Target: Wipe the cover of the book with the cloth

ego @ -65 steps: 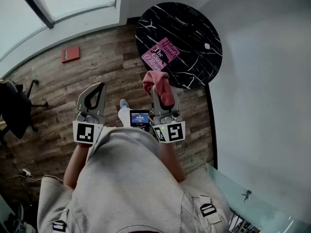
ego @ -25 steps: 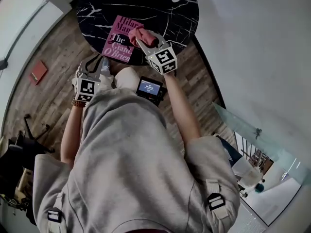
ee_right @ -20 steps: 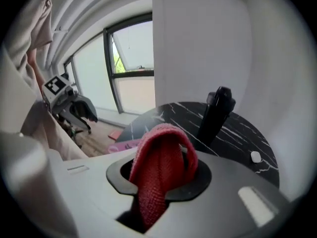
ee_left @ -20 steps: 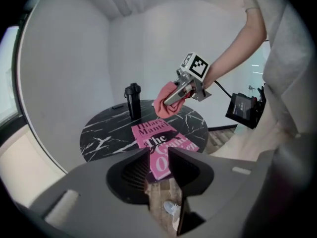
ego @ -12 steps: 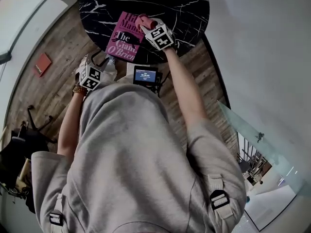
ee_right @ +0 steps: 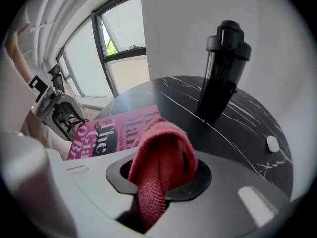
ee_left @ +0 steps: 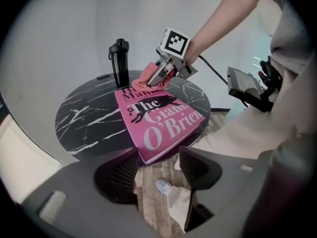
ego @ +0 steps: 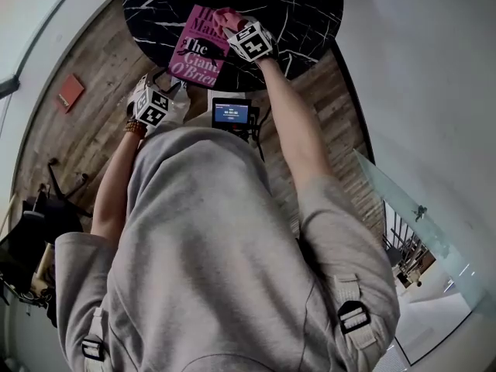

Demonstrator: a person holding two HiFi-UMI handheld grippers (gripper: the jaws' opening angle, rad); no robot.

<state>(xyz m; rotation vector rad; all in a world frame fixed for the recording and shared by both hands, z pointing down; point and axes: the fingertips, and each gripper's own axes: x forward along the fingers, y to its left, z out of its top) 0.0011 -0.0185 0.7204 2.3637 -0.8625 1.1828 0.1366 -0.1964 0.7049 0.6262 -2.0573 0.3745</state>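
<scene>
Room: we look down on a round black marble tabletop [ego: 310,14] standing on a wooden floor [ego: 85,130].
Book [ee_left: 158,123]: bright pink cover with large white lettering, lying flat at the tabletop's near edge.
Cloth [ee_right: 163,152]: pinkish-red and bunched, at the book's far end.
Right gripper [ee_left: 154,79]: our arm is stretched forward and the gripper is angled down, clamped on the cloth.
Left gripper [ee_left: 157,170]: tilted down just off the near edge, short of the book. Its jaws have just been opening wide, with nothing between them.

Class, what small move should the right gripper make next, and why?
Probably draw the right gripper toward the person, dragging the cloth down the cover: its jaws clamp the cloth at the far end of the book, and the rest of the cover lies nearer.
</scene>
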